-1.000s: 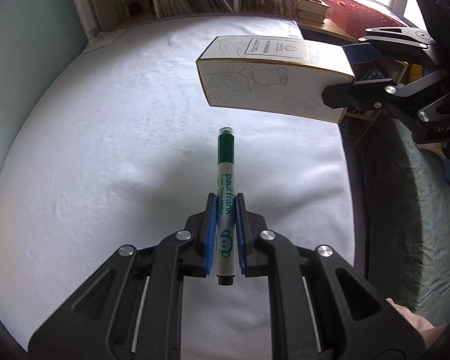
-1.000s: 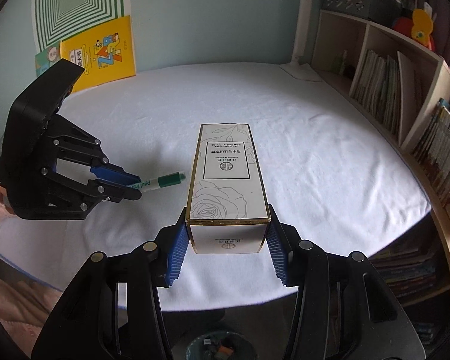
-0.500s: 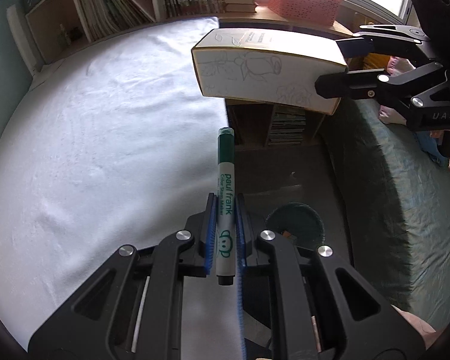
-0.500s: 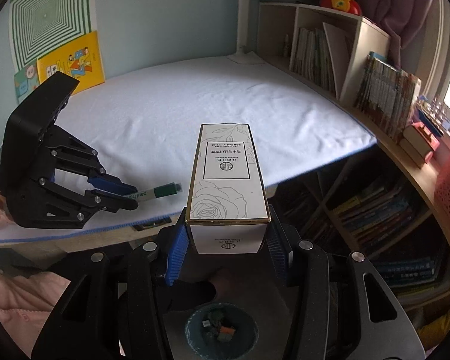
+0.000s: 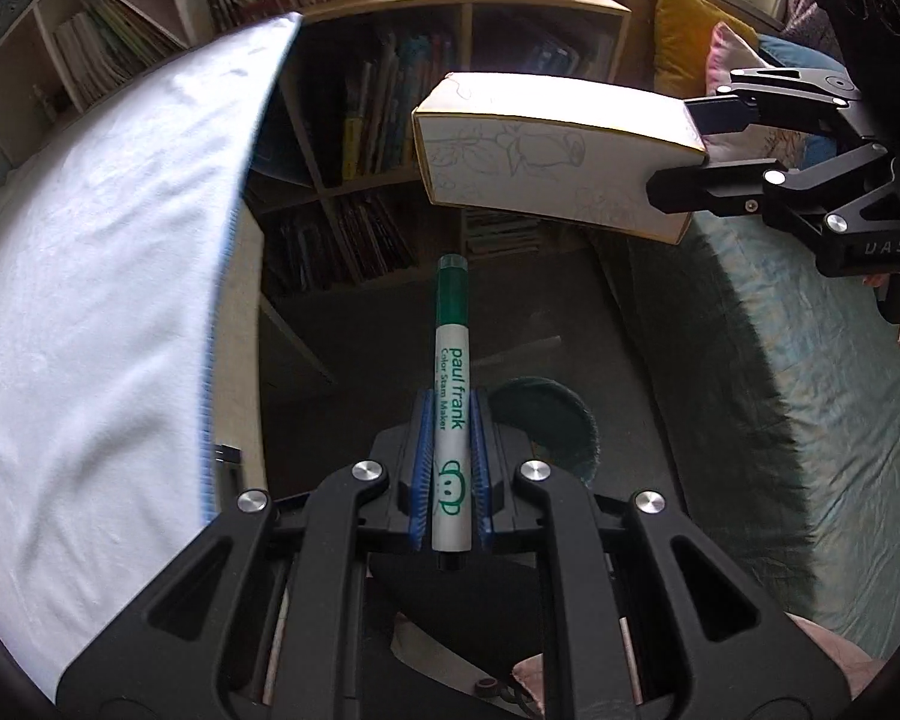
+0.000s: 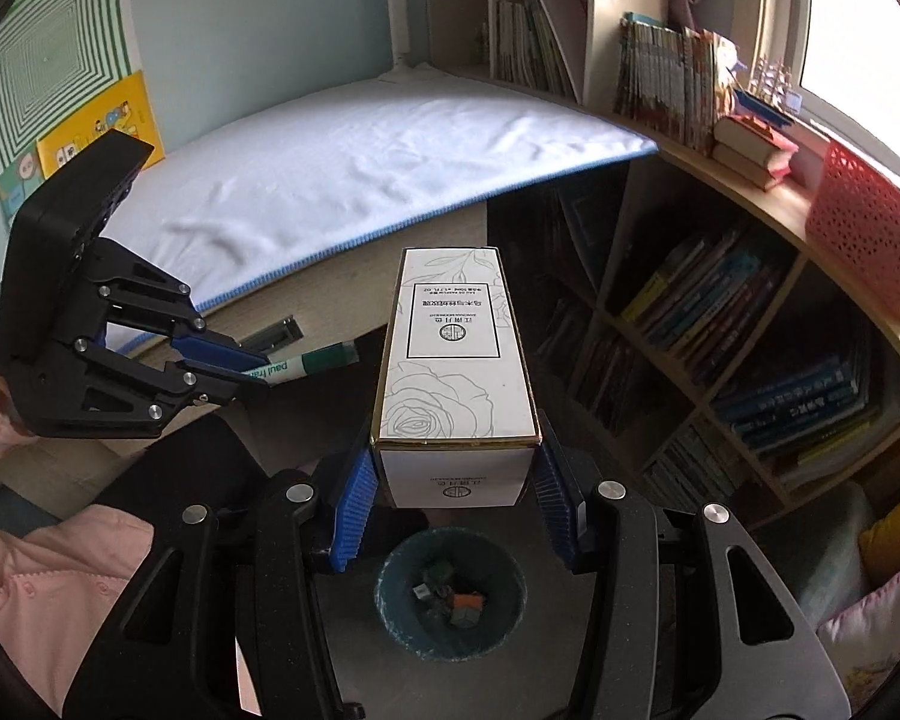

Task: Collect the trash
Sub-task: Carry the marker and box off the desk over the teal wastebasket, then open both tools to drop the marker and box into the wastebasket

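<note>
Both grippers have swung off the desk over the last second: a second ago the white-cloth-covered desk (image 6: 390, 150) filled both views under the loads, now its blue-stitched edge sits behind and to the side, and you're over dark floor next to the wooden bookshelf (image 6: 720, 330). That puts the carry leg close to done, in my read. Your left gripper (image 5: 450, 468) has its jaws clenched on the green-capped white plastic marker (image 5: 452, 396), a slim smooth cylinder printed "paul frank", gripped low on the barrel with the cap end sticking out forward. Your right gripper (image 6: 456, 480) has its jaws clamped across the near end of the long white cardboard carton with gold edging and a line-drawn rose (image 6: 456, 348), held roughly level and cantilevered well out past the blue ribbed pads (image 6: 351, 504). The round teal trash bin (image 6: 450, 594) is directly under the carton's gripped end in the right wrist view, with a few small scraps already in the bottom; in the left wrist view it's just right of the marker, partly hidden by the gripper. Carton is rigid, flat-sided, likely light; the marker is slick and could roll on release. The bin mouth looks narrower than the carton's length, so I'd tip it end-down before letting go.
</note>
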